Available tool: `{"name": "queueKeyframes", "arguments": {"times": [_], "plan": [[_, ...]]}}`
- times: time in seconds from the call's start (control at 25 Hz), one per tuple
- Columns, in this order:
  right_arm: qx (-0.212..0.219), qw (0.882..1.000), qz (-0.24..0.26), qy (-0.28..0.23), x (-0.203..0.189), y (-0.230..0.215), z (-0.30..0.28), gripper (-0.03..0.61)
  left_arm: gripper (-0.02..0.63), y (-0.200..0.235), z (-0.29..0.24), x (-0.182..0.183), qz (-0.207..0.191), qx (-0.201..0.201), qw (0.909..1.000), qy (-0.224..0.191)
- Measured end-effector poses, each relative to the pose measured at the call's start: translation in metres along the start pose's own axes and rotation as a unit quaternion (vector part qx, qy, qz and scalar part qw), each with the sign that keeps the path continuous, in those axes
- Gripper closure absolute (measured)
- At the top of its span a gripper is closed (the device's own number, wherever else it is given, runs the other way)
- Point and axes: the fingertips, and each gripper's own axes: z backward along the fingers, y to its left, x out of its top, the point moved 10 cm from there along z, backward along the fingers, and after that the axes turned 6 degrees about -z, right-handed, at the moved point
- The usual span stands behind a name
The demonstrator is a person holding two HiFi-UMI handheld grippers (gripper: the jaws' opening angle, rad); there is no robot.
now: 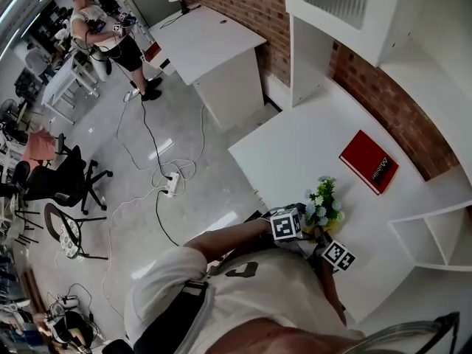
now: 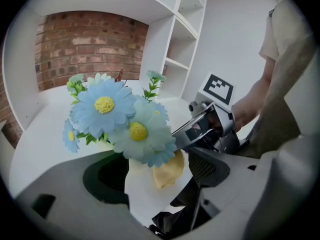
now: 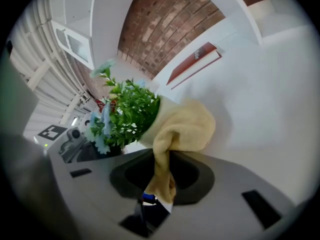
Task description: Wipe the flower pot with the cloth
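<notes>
**Chiefly a slipping risk: pot and cloth are both in narrow grips**

The flower pot (image 2: 145, 189) sits between the fingers of the left gripper (image 2: 157, 176), which look closed against its white wall. It is near the front edge of the surface (image 1: 295, 146), close to the person. No view settles whether its base rests there or hangs just above. The right gripper (image 3: 160, 181) has its fingers pinched on a thin tail of the yellow cloth (image 3: 182, 129). The rest of the cloth is bunched into a wad that lies against the pot's side, just under the leaves.

Several things could go wrong from here:

- **Pot twisting or sliding.** The wall is smooth and the fingers only seem to catch a small part of it. A firm rub from the right could turn or push the pot out of the left grip.
- **Pot tipping.** The flowers (image 2: 105, 106) make it top-heavy, and it stands close to the edge, so a tip could send it off the surface.
- **Cloth pulling free.** Only the tail is held, so drag on the wad could draw it out of the fingers.
- **Poor wiping contact.** A bunched cloth wipes with a small patch and can ride up into the foliage, snagging the stems.
- **Grippers colliding.** They work very near each other and could knock together.

The red book (image 1: 369, 161) lies well apart and is not at risk.
</notes>
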Motion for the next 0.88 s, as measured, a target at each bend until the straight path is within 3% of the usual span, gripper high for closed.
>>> {"name": "queueKeyframes", "arguments": {"times": [0.24, 0.44, 0.68, 0.88], "plan": [[0.000, 1.000, -0.027, 0.007, 0.002, -0.006, -0.001, 0.483, 0.255, -0.004, -0.003, 0.003, 0.006, -0.007, 0.9999, -0.010], [0.030, 0.999, -0.032, 0.023, 0.009, 0.012, 0.003, 0.482, 0.255, -0.002, 0.001, 0.002, 0.016, -0.009, 0.9997, -0.013], [0.052, 0.998, -0.036, 0.020, 0.026, 0.022, 0.007, 0.482, 0.255, -0.011, -0.012, 0.007, 0.016, -0.043, 0.9988, -0.017], [0.023, 0.997, -0.075, -0.002, 0.022, 0.004, -0.001, 0.482, 0.255, -0.014, -0.009, 0.003, -0.006, -0.031, 0.9995, -0.006]]}}
